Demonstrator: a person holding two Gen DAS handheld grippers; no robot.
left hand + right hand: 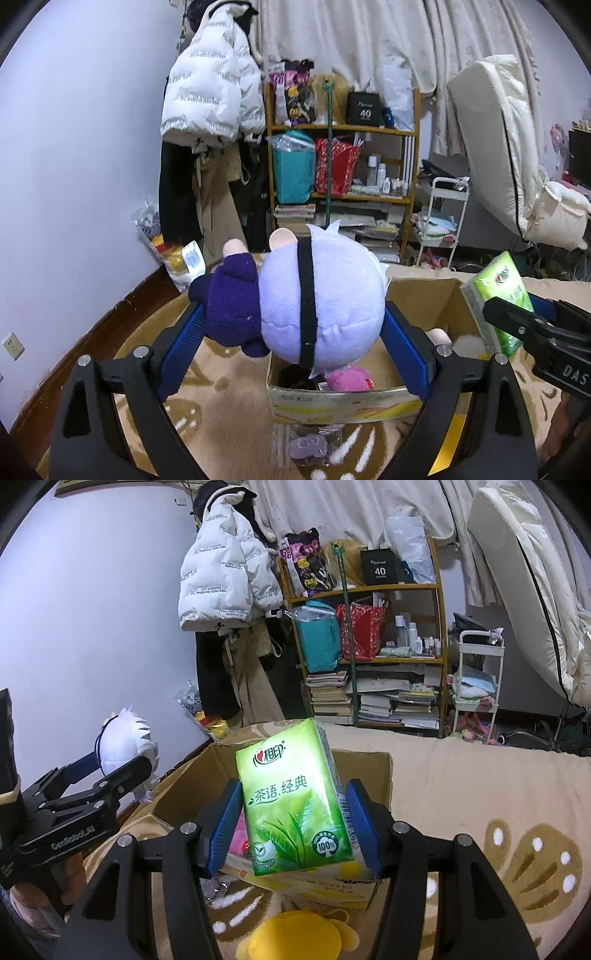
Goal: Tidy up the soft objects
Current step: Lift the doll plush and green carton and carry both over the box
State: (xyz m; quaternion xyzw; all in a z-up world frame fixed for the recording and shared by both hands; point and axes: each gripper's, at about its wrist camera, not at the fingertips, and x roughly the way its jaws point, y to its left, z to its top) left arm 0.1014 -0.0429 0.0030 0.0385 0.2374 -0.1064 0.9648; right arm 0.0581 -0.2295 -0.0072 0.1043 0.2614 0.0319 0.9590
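My left gripper (293, 308) is shut on a plush doll (317, 295) with a lavender head, a black band and a dark purple body. It holds the doll above the near left part of an open cardboard box (332, 402). My right gripper (293, 786) is shut on a green tissue pack (295, 805), its blue pads (225, 823) pressing both sides, above the same box (369, 771). The box contains a pink plush (351, 378) and other soft items. Each view shows the other gripper at its edge: the right gripper (517, 321) with the tissue pack (498, 284), and the doll (122, 738).
The box stands on a beige patterned carpet (480, 794). A yellow plush (295, 938) and a clear bag with a small purple toy (310, 443) lie in front of it. Behind are a crowded wooden shelf (343, 129), a white cart (443, 221), hanging coats (210, 92) and a propped mattress (498, 147).
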